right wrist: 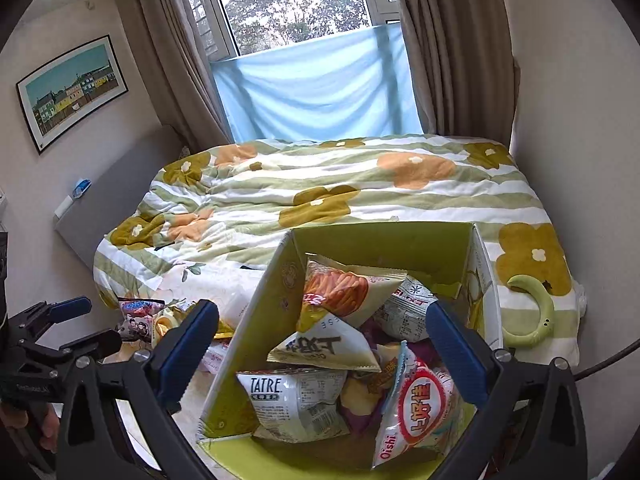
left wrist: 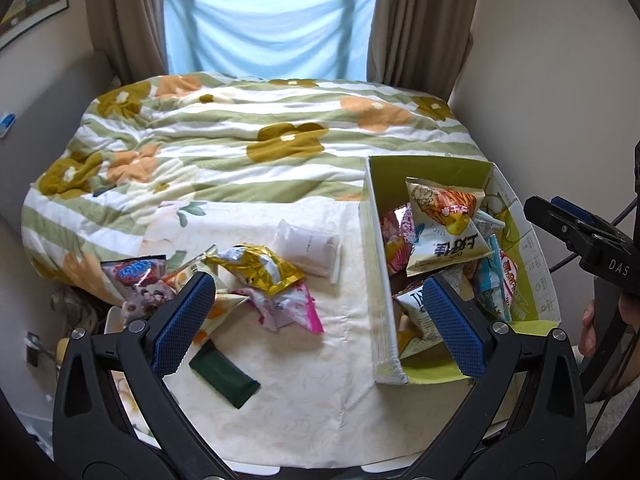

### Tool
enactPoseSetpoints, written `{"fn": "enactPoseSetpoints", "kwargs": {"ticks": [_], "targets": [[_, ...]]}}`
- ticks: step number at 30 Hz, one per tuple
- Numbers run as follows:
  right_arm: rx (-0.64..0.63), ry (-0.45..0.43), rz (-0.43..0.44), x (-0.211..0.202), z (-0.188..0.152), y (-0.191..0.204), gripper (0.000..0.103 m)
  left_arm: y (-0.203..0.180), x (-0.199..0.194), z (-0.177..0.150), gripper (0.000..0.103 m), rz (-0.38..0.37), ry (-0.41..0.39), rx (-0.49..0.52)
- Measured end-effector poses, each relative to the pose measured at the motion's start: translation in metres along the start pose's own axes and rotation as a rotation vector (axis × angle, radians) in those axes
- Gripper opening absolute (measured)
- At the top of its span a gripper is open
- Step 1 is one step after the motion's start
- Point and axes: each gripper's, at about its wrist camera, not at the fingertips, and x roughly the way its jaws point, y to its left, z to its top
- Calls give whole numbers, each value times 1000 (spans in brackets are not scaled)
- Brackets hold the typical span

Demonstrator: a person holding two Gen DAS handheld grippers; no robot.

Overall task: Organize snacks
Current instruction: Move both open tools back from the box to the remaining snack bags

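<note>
Right claw gapes empty above box; tilted downward.

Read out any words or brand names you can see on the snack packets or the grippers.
"TATRE": white crinkly snack bag in the green cardboard box.
"Oishi": red-and-white round-logo packet.
"DAS": black right gripper, in the left wrist view.
Chinese characters and fine print elsewhere: unreadable.

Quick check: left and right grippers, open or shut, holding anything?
Left gripper: open, empty, above the loose snack packets on the cream sheet.
Right gripper: open wide, empty, above the green cardboard snack box.
</note>
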Motion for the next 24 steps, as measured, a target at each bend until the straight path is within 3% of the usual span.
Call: {"fn": "enactPoseSetpoints", "kwargs": {"ticks": [9,18,24], "targets": [[40,-62,-55,-21,-28,67,103,80,-31,-29,102,-7,-42,12],[55,-43,-41,-4,-53,147,103,170,-42,-54,102,-28,-27,-12],[46,-37,-21,24,-67,198,103,225,-29,-61,102,-38,4,-4]]}}
